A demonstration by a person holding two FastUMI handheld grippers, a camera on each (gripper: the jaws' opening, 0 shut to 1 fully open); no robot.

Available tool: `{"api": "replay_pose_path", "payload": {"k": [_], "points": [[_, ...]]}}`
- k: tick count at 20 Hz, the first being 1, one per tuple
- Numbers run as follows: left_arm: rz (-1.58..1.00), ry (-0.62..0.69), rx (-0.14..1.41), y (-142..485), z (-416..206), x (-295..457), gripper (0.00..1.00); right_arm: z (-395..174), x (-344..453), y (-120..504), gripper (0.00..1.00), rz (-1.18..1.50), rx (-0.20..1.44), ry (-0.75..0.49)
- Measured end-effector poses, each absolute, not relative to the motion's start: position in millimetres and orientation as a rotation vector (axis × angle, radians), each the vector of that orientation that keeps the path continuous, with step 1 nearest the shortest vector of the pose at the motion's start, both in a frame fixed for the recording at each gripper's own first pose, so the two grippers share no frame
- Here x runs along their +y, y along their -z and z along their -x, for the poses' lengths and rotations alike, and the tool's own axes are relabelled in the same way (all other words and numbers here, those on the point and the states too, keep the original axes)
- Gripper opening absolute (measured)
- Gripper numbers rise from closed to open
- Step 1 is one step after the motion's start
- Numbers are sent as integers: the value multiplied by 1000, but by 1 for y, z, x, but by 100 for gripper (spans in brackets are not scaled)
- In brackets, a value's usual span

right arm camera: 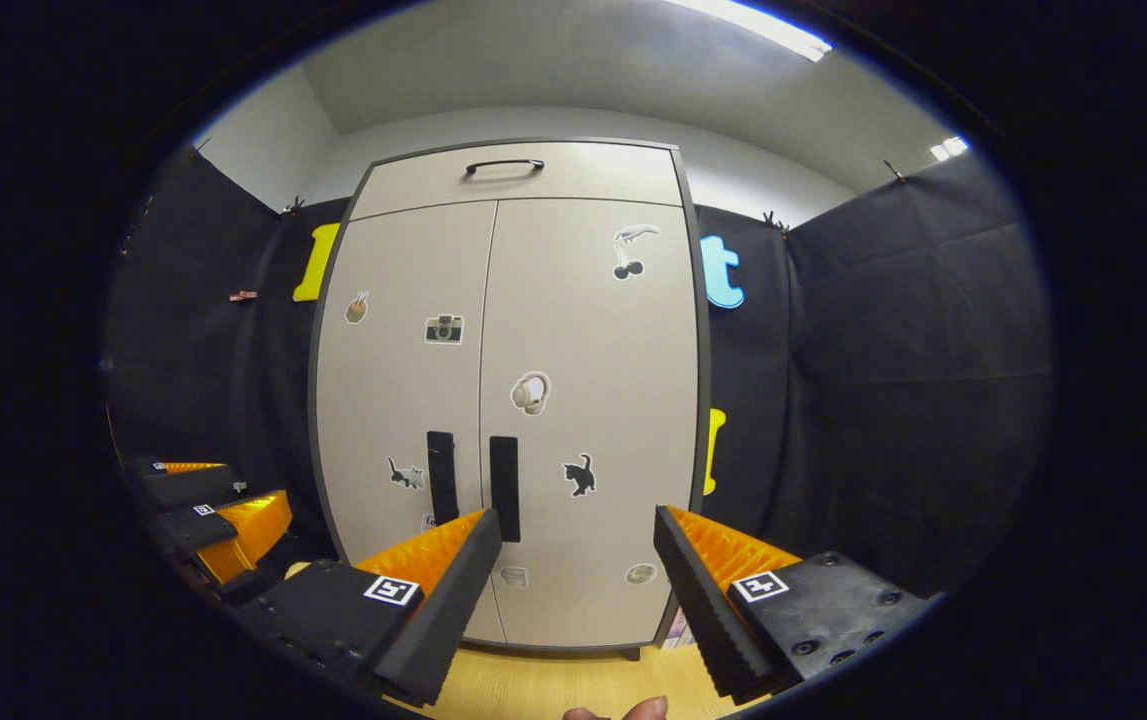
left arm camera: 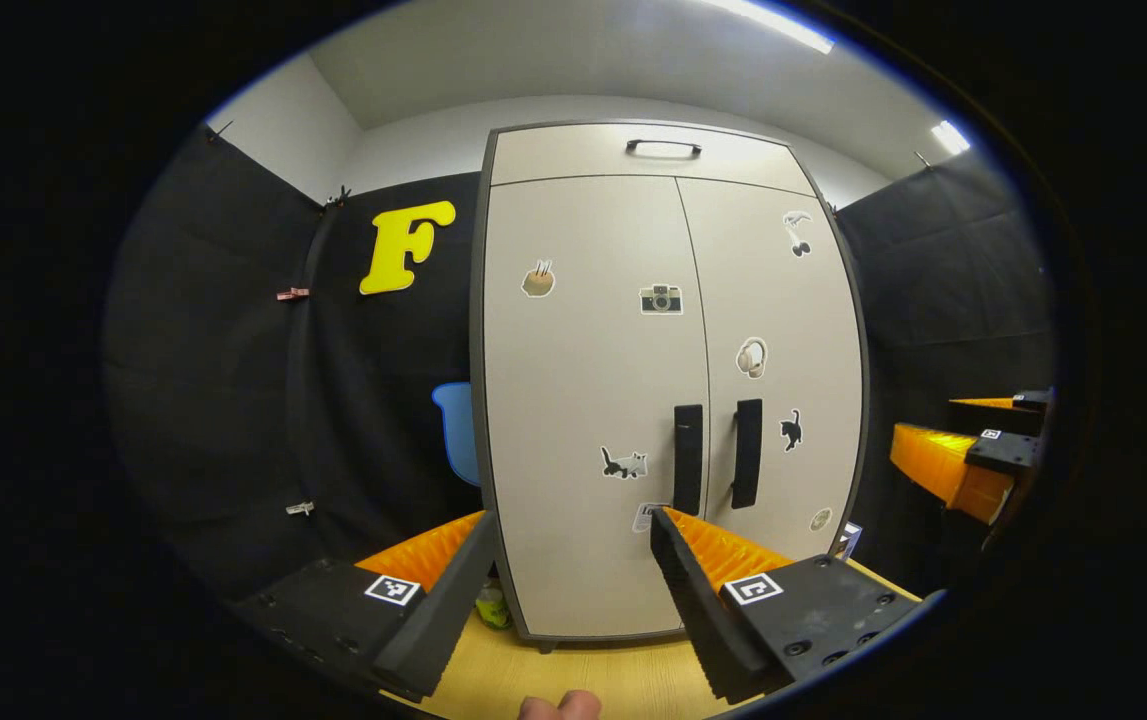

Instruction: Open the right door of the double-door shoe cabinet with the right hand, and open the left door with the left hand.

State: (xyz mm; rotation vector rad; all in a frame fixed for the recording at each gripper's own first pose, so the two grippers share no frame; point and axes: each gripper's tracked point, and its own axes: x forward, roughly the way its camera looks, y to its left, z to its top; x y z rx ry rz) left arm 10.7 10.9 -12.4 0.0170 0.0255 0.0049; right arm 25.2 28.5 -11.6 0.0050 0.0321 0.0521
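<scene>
I'm squared up to the shoe cabinet [right arm camera: 508,400], both doors flush shut, nothing touched yet. It stands upright on the wood floor [left arm camera: 573,675] against the black cloth wall.

Right gripper [right arm camera: 578,528]: fingers spread wide, nothing between them, well short of the right door [right arm camera: 593,400]. Left gripper [left arm camera: 573,525]: also spread wide and empty, aimed at the left door [left arm camera: 583,400]. In the left gripper view I see the right gripper out at the edge; in the right gripper view the left gripper sits low by the cabinet's side.

Where to grab: two vertical black bar handles side by side at the centre seam. Right handle [right arm camera: 504,475] for the right door, left handle [left arm camera: 688,460] for the left. They look raised off the panel, though I can't tell how much gap is behind them.

My read on handling:
- Doors are stiff flat panels, probably light, hinged on the outer edges, so each pull should arc outward.
- Smooth finish and stickers give no grip on the face; the handle is the only sensible hold.
- Handles sit close together, so the fingers could snag the neighbouring one. I'd come in with one finger slid behind the bar.
- Likely a catch to overcome; a hard yank could rock the cabinet.

Top drawer handle [right arm camera: 504,165] is not part of this.
</scene>
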Motion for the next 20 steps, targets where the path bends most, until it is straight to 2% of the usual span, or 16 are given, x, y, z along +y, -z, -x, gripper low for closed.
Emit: {"api": "replay_pose_path", "payload": {"k": [6,16,17,18,19,20], "points": [[-34,-22,29,22,-15,23,95,-83,54,17,98,-19,26,-76],[-9,-60,58,46,-33,53,94,-176,99,64,97,-11,61,-82],[-4,-61,60,49,-33,55,95,-183,102,69,94,-24,74,-83],[-3,-62,62,51,-34,57,95,-189,105,76,84,-35,89,-85],[-4,-64,65,53,-35,59,95,-196,106,83,81,-41,102,-83],[-6,-65,68,55,-36,60,94,-201,105,89,72,-40,114,-68]]}}
